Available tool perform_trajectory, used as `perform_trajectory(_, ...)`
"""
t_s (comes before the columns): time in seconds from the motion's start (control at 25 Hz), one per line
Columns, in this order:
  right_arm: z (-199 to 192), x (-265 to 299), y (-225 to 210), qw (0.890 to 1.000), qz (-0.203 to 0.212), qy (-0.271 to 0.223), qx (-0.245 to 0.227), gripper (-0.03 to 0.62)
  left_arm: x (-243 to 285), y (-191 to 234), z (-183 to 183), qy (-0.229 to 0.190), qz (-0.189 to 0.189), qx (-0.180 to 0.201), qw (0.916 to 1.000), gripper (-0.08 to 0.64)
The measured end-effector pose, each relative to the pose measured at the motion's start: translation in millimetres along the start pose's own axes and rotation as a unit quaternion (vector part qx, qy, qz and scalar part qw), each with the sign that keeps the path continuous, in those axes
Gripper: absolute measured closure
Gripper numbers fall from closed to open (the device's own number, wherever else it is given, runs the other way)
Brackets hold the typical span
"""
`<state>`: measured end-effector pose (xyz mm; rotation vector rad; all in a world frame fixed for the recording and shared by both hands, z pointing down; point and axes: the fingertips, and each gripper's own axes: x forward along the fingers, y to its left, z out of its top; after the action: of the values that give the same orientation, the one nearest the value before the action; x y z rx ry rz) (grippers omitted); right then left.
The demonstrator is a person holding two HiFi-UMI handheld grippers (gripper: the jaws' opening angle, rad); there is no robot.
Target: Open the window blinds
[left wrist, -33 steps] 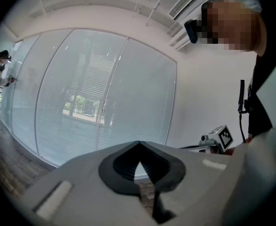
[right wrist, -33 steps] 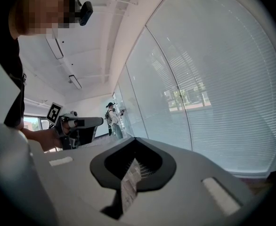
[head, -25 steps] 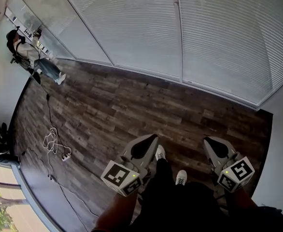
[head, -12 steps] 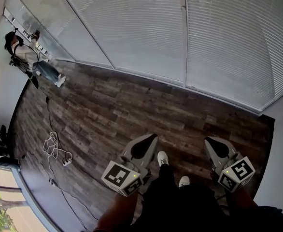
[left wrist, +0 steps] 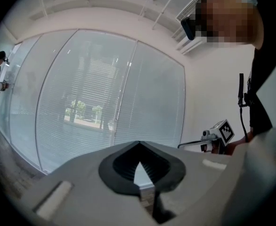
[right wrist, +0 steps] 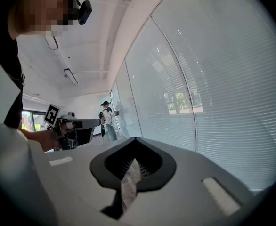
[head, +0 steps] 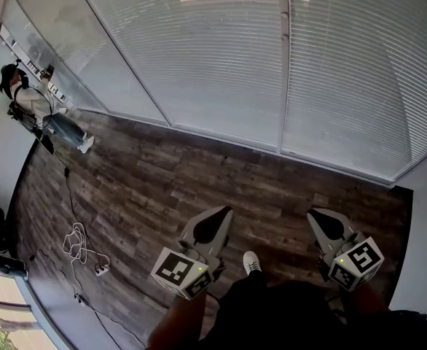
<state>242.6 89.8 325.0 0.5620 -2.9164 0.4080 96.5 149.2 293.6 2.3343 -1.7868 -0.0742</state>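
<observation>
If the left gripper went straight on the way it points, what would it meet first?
Most likely the closed blinds ahead; nothing shows between them and the left gripper, though depth is unclear.

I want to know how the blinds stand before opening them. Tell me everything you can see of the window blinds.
The window blinds are pale, whitish horizontal slats that look like thin metal or plastic. They hang lowered over tall glass panels, which are divided by white vertical frames. They reach down to the dark wood-plank floor. Trees and daylight show faintly through the slats in both gripper views. The row of blinds continues away to the left. Nothing is seen touching them.
</observation>
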Motion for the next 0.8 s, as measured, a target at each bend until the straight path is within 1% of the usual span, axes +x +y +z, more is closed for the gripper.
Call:
perform_trajectory(0.16, 7, 37, 13, 1.000, -0.002, -0.001, -0.013, 0.565, -1, 42, 11, -0.008, -0.002, 0.003, 1.0000, 0.560)
perform_trajectory(0.32, 18, 65, 24, 1.000, -0.004, -0.017, -0.021, 0.565, 2, 69, 15, -0.010, -0.016, 0.004, 0.9998, 0.560)
perform_trajectory(0.4, 17, 74, 22, 1.000, -0.011, -0.015, -0.020, 0.565, 6, 78, 12, -0.010, -0.022, 0.001, 0.9997, 0.560)
perform_trajectory(0.52, 17, 82, 25, 1.000, -0.009, -0.016, -0.011, 0.565, 6, 85, 7, -0.003, -0.028, -0.008, 0.9996, 0.560)
perform_trajectory(0.68, -10, 90, 13, 0.999, -0.030, -0.001, -0.015, 0.565, 6, 97, -24, 0.011, -0.030, -0.013, 0.9994, 0.560)
perform_trajectory(0.72, -6, 91, 14, 0.999, -0.029, -0.005, -0.012, 0.565, 6, 102, -25, 0.017, -0.028, -0.015, 0.9993, 0.560)
perform_trajectory(0.8, 13, 93, 18, 0.999, -0.026, -0.020, 0.000, 0.565, 10, 106, -12, 0.021, -0.028, -0.020, 0.9992, 0.560)
